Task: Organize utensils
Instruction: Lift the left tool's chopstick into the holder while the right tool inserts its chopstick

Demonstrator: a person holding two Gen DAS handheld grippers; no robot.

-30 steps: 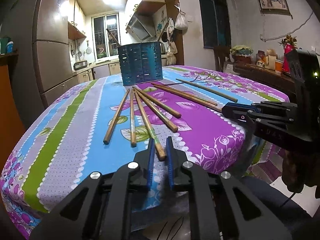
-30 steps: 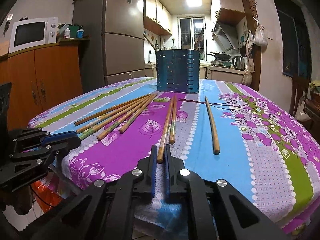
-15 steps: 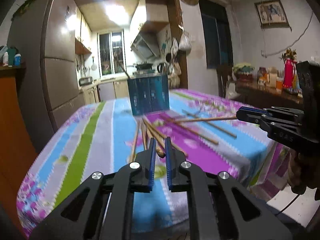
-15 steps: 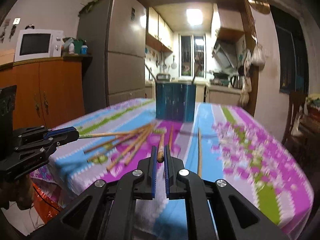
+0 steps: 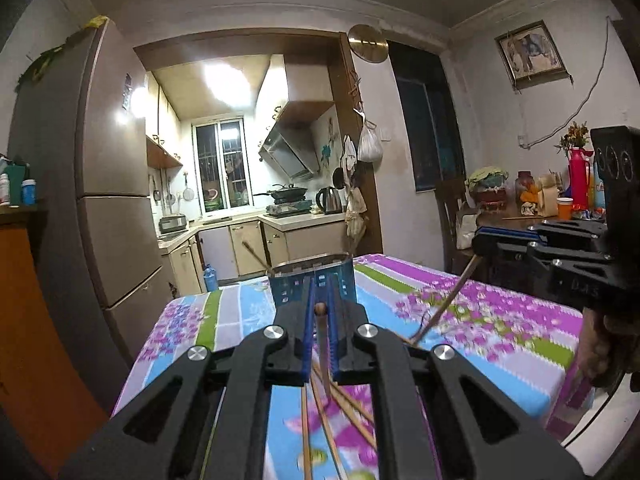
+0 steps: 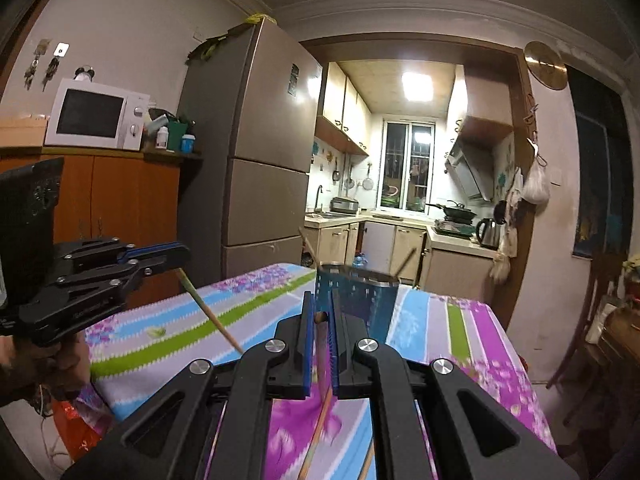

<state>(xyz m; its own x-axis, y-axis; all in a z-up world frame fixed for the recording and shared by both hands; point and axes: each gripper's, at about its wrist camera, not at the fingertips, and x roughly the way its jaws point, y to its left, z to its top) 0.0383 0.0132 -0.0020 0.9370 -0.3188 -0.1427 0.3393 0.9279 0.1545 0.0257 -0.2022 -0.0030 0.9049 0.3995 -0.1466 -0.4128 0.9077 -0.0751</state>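
blue perforated holder (image 6: 355, 304) holds two chopsticks (image 6: 405, 261), leaning apart.

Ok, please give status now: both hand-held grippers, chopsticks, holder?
Left hand-held gripper shut on chopstick. Right hand-held gripper shut on chopstick. Both lifted, tilted. Blue holder ahead on table, path open.

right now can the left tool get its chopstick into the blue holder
Probably yes. The left tool grips a wooden chopstick above the table, the blue perforated metal utensil holder stands straight ahead with an open top, and nothing blocks the path.
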